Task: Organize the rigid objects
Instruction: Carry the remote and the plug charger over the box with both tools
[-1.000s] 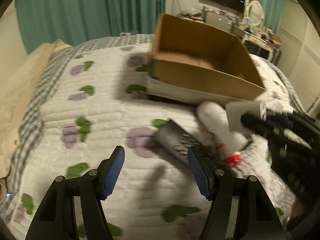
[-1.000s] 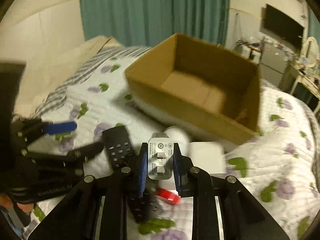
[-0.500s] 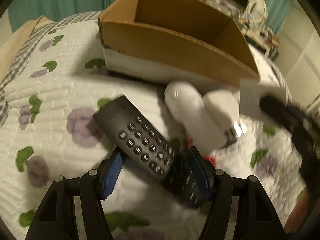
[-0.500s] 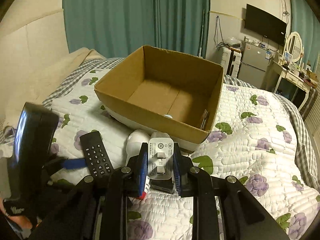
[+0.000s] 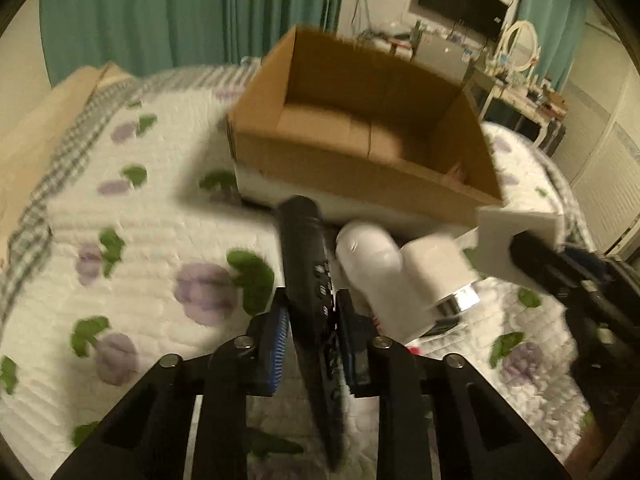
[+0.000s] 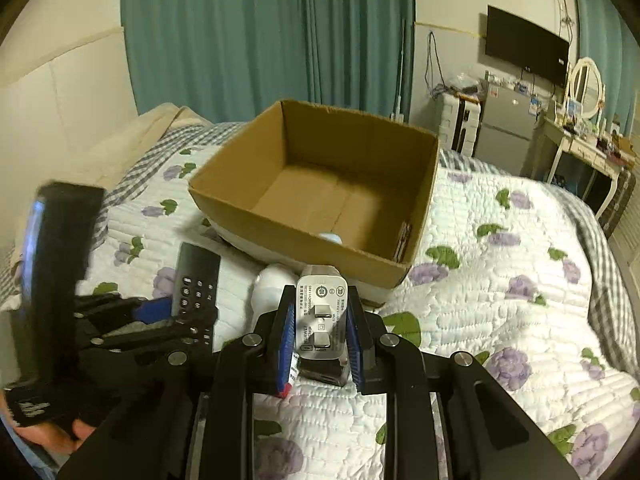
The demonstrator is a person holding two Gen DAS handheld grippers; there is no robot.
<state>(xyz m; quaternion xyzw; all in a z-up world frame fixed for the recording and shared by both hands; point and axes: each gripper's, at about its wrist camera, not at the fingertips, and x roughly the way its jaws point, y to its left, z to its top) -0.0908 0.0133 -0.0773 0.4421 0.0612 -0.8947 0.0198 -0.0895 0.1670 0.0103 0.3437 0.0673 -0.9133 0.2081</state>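
My left gripper (image 5: 310, 320) is shut on a black remote control (image 5: 304, 256), held edge-up above the quilt; it also shows in the right wrist view (image 6: 196, 280). My right gripper (image 6: 320, 328) is shut on a white power adapter (image 6: 322, 312) and holds it just in front of the open cardboard box (image 6: 304, 240). The adapter also shows at the right of the left wrist view (image 5: 516, 236). The box (image 5: 360, 172) stands on the bed behind both grippers. A white hair-dryer-like object (image 5: 396, 276) lies beside the remote, in front of the box.
A small white ball (image 6: 331, 237) and a flat item (image 6: 404, 240) lie inside the box. A small red thing (image 5: 414, 350) lies under the white object. Flowered quilt (image 6: 500, 280) covers the bed. Teal curtains, a fridge, a TV and a dressing table stand behind.
My left gripper has closed on the black remote and lifted it edge-up. My right gripper keeps the adapter and has risen a little, nearer the box.
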